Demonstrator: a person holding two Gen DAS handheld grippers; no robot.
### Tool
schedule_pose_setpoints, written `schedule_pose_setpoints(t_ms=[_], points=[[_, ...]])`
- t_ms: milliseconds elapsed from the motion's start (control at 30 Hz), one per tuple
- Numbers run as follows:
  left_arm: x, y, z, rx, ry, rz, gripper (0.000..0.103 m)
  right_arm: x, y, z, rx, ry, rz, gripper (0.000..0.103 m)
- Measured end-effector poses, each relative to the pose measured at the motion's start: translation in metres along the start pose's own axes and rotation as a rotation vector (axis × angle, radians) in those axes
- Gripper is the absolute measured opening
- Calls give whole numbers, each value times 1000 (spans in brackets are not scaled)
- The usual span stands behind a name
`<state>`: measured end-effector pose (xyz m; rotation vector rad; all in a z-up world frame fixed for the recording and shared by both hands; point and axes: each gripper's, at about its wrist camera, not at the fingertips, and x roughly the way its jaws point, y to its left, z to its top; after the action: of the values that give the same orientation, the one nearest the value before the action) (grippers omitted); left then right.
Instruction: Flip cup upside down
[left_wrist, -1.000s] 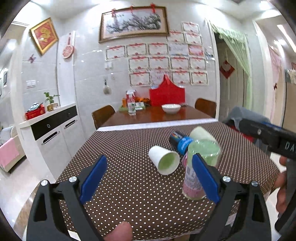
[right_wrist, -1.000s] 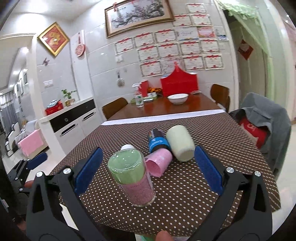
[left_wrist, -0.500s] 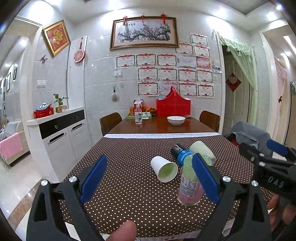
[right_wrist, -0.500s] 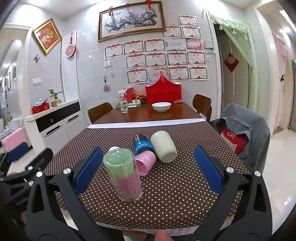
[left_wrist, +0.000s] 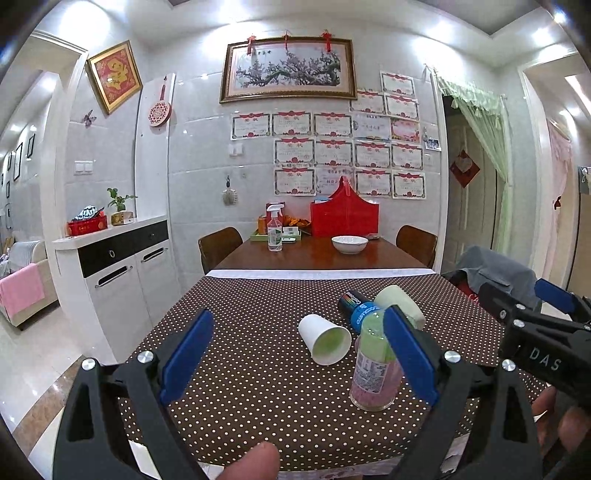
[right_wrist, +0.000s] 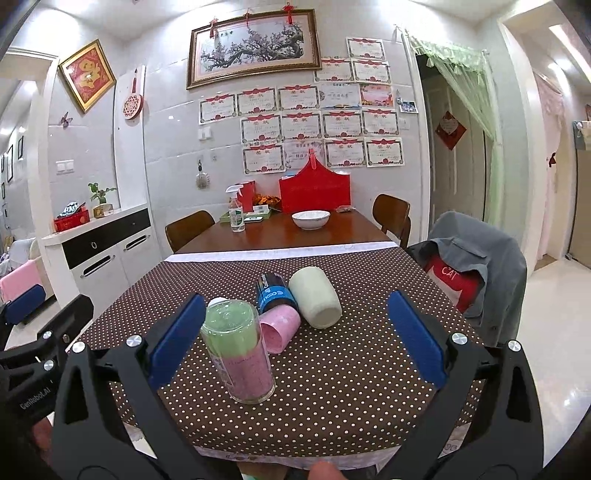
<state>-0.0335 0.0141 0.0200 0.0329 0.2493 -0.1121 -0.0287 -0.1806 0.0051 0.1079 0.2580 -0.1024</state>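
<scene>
On the dotted tablecloth (left_wrist: 258, 387) a clear cup (left_wrist: 375, 363) with green and pink fill stands upright; it also shows in the right wrist view (right_wrist: 240, 354). A white paper cup (left_wrist: 325, 339) lies on its side, mouth toward me. A pink cup (right_wrist: 279, 328), a blue-black can (right_wrist: 273, 291) and a cream cup (right_wrist: 316, 301) lie on their sides behind. My left gripper (left_wrist: 297, 358) is open and empty, short of the cups. My right gripper (right_wrist: 295, 341) is open and empty, the clear cup near its left finger.
A chair draped with a grey jacket (right_wrist: 476, 266) stands at the table's right. A wooden table (left_wrist: 317, 254) behind holds a white bowl (left_wrist: 349, 243), a spray bottle and a red bag. A white cabinet (left_wrist: 110, 258) stands on the left.
Both grippers have pulled back and levelled out from the table. The cups look smaller and farther than a second ago. Both stay open.
</scene>
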Motion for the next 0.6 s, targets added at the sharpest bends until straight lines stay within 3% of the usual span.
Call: schedule_pose_setpoints(t_ms=[600], points=[[2, -2, 0, -2, 3, -8, 92, -2, 2, 3, 0, -4, -7, 97]])
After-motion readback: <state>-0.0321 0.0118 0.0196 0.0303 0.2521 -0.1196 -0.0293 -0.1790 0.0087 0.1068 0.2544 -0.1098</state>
